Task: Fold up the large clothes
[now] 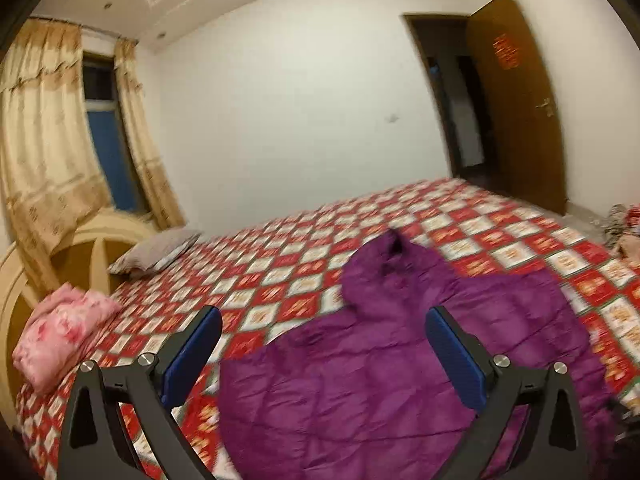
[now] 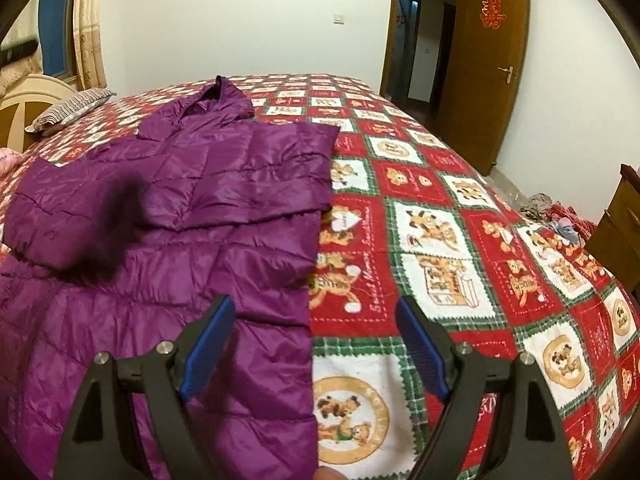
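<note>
The purple puffer jacket (image 2: 168, 240) lies spread on the bed, its quilted shell shiny and stitched in horizontal channels, with a pointed hood (image 2: 218, 100) toward the headboard end. One sleeve (image 2: 256, 168) is folded flat across the chest, its cuff edge running straight down beside the jacket's right side. That side edge sits roughly along the middle of the bed, over the bedspread (image 2: 440, 240), a soft cloth of red and white squares with cartoon bears and green plaid borders.

I see my left gripper (image 1: 324, 344) with its jaws spread wide, nothing between the blue ribbed pads, hovering above the jacket and aimed a little downward across the bed toward the far wall. The view there is smeared by motion. My right gripper (image 2: 314, 340) is also spread, empty, tilted more steeply down over the jacket's right edge where purple meets the bedspread.

In the right view, a dark blurred shape (image 2: 116, 216) sits over the jacket's left shoulder; I cannot tell what it is.

A grey striped pillow (image 1: 156, 252) lies at the head corner, and a folded pink floral blanket (image 1: 60, 340) rests near the bed's near-left edge.
</note>
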A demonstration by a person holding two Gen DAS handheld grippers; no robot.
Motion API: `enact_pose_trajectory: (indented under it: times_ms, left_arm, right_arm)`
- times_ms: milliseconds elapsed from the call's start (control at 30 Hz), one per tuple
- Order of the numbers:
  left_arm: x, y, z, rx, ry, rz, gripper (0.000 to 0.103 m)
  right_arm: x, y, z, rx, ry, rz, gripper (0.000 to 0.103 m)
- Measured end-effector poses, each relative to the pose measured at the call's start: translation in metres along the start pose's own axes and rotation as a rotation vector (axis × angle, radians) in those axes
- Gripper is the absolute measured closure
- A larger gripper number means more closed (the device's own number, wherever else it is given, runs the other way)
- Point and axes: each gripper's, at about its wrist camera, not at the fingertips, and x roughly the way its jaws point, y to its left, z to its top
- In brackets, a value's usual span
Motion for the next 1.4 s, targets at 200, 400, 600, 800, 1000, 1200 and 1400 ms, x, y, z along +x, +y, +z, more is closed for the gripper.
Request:
enact_pose_trajectory:
  times_ms: [200, 400, 600, 800, 1000, 1200, 1400]
  left_arm:
    - [0.042, 0.065, -0.057, -0.085, 0.197, 0.135, 0.001]
    - [0.064, 0.1, -0.106, -0.11, 0.301, 0.205, 0.001]
    - [0.072, 0.129, -0.129, -0.119, 0.357, 0.246, 0.001]
    - [0.091, 0.148, -0.151, -0.114, 0.43, 0.298, 0.001]
    - [0.1, 0.14, -0.155, -0.097, 0.469, 0.282, 0.001]
    - [0.108, 0.123, -0.128, -0.073, 0.439, 0.265, 0.001]
    - [0.127, 0.095, -0.092, -0.067, 0.389, 0.226, 0.001]
  right_arm:
    - [-0.007, 0.033, 0.03, -0.004, 0.008, 0.169, 0.018]
    - [0.027, 0.078, 0.055, -0.011, 0.122, 0.309, 0.019]
    - [0.053, 0.096, 0.064, -0.009, 0.195, 0.35, 0.088]
    - [0.022, 0.055, 0.098, 0.033, 0.027, 0.21, 0.091]
    - [0.045, 0.028, 0.105, 0.023, 0.021, 0.059, 0.091]
    - [0.081, 0.011, 0.081, 0.055, 0.108, -0.005, 0.089]
    - [0.055, 0.002, 0.088, 0.057, 0.044, -0.053, 0.036]
